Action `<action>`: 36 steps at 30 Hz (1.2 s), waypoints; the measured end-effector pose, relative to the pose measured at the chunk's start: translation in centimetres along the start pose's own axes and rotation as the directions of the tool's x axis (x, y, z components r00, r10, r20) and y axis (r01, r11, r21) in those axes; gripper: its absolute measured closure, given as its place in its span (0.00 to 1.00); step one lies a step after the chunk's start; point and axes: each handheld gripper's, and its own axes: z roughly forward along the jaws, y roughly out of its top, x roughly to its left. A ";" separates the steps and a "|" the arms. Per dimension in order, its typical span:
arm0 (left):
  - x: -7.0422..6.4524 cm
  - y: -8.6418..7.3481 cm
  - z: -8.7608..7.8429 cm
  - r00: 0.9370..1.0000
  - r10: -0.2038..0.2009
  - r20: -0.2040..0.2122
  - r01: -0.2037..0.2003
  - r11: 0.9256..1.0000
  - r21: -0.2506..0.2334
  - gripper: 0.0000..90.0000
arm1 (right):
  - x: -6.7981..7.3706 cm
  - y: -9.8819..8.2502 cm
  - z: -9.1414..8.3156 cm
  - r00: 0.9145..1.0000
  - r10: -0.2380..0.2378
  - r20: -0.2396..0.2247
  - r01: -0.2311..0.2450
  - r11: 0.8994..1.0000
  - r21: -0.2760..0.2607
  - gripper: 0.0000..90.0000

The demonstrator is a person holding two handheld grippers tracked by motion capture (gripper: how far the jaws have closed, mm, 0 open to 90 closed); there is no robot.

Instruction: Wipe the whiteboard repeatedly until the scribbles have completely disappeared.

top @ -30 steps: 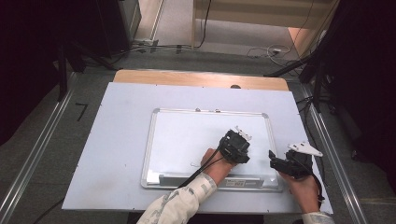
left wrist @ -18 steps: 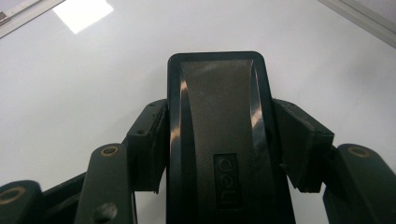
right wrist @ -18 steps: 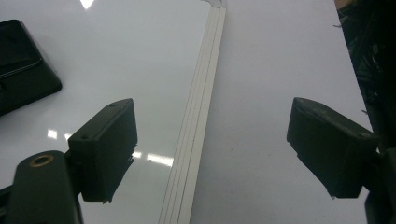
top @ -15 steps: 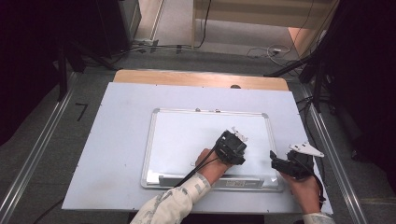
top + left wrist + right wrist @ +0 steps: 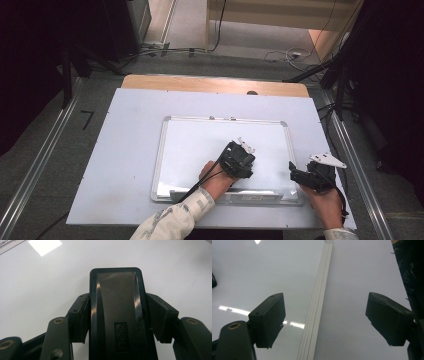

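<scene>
A white whiteboard [image 5: 200, 145] with a silver frame lies on the pale table top [image 5: 125, 150]. My left gripper [image 5: 239, 159] is over the board's right half. In the left gripper view it [image 5: 118, 313] is shut on a black whiteboard eraser [image 5: 115, 285], with both pads pressed against the eraser's long sides. The eraser lies flat against the white surface [image 5: 50, 277]. My right gripper [image 5: 300, 176] stands at the board's right edge. In the right gripper view it [image 5: 325, 317] is open, its jaws straddling the silver frame strip [image 5: 318, 305] with nothing between them.
A clear marker tray [image 5: 250, 195] runs along the board's near edge. A wooden strip [image 5: 215, 85] borders the table's far side. Metal rails [image 5: 350, 150] flank the table on both sides, and cables lie on the floor beyond.
My left gripper has slid the eraser a little to the left across the board. The right gripper has stayed where it was.
</scene>
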 end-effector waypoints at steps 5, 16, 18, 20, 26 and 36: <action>-0.5 0.5 0.4 1.000 0.000 -0.003 0.000 1.000 -0.002 0.46 | 0.1 0.1 0.0 1.000 -0.006 0.000 0.006 1.000 0.000 0.16; -1.4 1.7 1.5 1.000 -0.006 0.002 0.006 1.000 -0.011 0.46 | 0.1 0.1 0.1 1.000 -0.007 -0.004 0.007 1.000 0.000 0.17; -1.7 2.0 1.8 1.000 -0.005 -0.001 0.005 1.000 -0.014 0.46 | 0.2 0.1 0.1 1.000 -0.008 -0.007 0.008 1.000 0.001 0.17; -1.7 2.0 1.8 1.000 -0.005 -0.002 0.005 1.000 -0.011 0.46 | 0.2 0.1 0.1 1.000 -0.007 -0.006 0.007 1.000 -0.001 0.17; -1.5 2.0 1.7 1.000 0.012 0.016 -0.012 1.000 -0.006 0.46 | 0.0 0.1 0.1 1.000 -0.007 -0.005 0.007 1.000 -0.001 0.16; 0.8 -0.1 0.0 1.000 0.002 0.008 -0.002 1.000 0.003 0.46 | 0.0 -0.1 0.0 1.000 -0.002 0.004 0.002 1.000 0.002 0.16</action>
